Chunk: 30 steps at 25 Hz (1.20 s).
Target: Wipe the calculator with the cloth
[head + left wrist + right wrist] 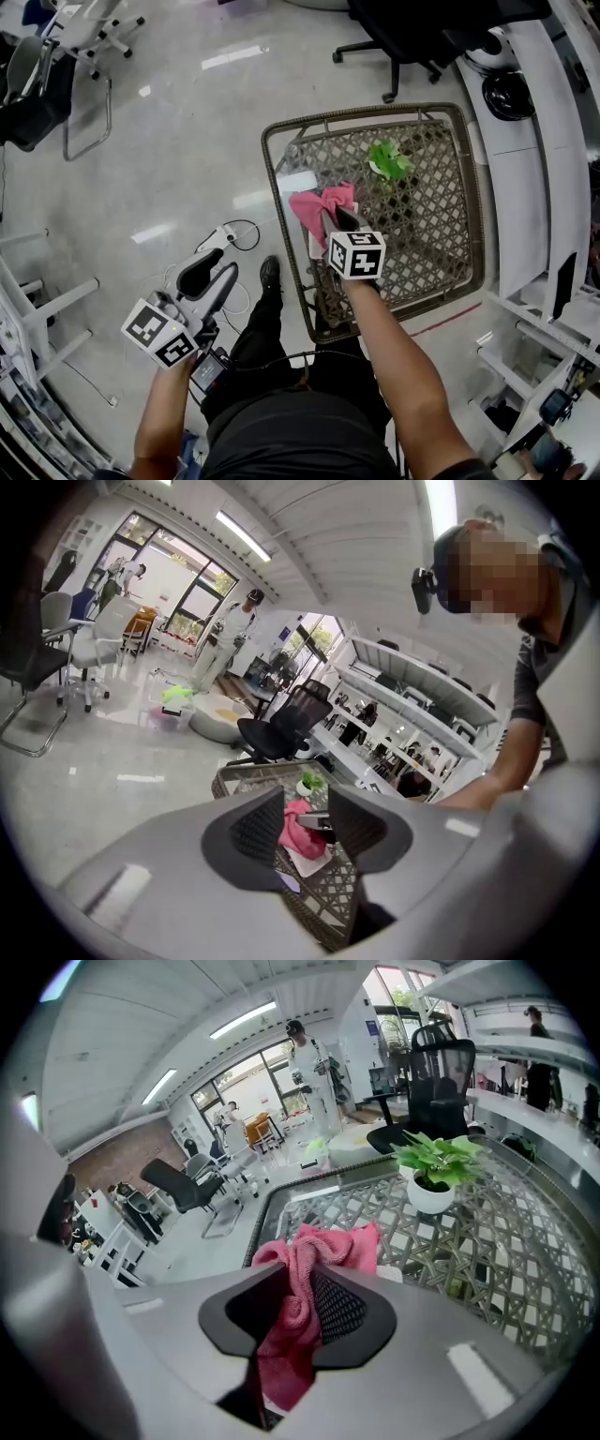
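My right gripper [336, 217] is shut on a pink cloth [319, 202] over the near left part of the wicker table [441, 246]. In the right gripper view the cloth [330, 1244] bunches up between the jaws of the right gripper [302, 1281] and hangs below them. A white flat calculator [307, 862] lies under the cloth, mostly hidden. My left gripper [212, 272] is open and holds nothing. It hangs over the floor, left of the table, and points toward the cloth [298, 829].
A small potted green plant [388, 161] stands at the table's far middle. A black office chair [403, 42] is beyond the table and white shelving [553, 187] runs along the right. Cables [234, 234] lie on the floor at left.
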Each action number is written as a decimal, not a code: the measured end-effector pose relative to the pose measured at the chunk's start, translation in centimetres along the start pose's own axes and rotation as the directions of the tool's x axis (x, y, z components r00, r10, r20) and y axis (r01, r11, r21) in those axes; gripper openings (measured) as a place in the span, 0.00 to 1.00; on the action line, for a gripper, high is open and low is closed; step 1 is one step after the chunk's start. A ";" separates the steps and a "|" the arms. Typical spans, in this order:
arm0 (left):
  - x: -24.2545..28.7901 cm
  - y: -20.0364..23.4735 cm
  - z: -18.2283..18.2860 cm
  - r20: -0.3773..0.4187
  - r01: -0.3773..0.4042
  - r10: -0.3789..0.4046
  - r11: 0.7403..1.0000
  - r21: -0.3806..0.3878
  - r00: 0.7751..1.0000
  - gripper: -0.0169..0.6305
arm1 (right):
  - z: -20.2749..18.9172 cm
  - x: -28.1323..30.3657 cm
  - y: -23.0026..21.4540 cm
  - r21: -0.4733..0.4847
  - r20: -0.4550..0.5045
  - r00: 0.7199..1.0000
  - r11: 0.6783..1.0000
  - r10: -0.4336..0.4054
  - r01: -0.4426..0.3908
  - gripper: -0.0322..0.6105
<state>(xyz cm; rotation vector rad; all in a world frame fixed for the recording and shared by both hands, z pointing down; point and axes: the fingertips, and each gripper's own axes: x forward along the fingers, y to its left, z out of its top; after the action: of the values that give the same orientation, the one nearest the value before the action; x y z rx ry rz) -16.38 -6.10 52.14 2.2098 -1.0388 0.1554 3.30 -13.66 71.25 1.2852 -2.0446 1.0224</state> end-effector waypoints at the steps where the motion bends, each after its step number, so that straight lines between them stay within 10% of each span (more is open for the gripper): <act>1: -0.1 0.0 0.0 0.000 -0.001 0.001 1.000 -0.001 1.000 0.33 | -0.2 0.1 0.4 -0.010 -0.006 1.000 1.000 0.008 -0.008 0.18; 17: -0.5 -0.5 -0.2 -0.001 0.006 -0.006 1.000 0.006 1.000 0.33 | -8.8 -1.2 5.5 -0.094 -0.159 0.982 0.988 0.106 -0.122 0.18; 30: 1.7 -3.0 -0.3 -0.030 0.050 -0.049 0.998 0.040 0.998 0.33 | -11.5 -4.3 1.2 -0.027 -0.150 0.987 0.998 0.057 -0.062 0.18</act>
<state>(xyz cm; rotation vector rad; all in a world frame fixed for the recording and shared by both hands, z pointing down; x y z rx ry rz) -13.02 -5.58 51.39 2.2614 -0.9726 0.1881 4.36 -1.76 74.38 1.1027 -1.9876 1.0752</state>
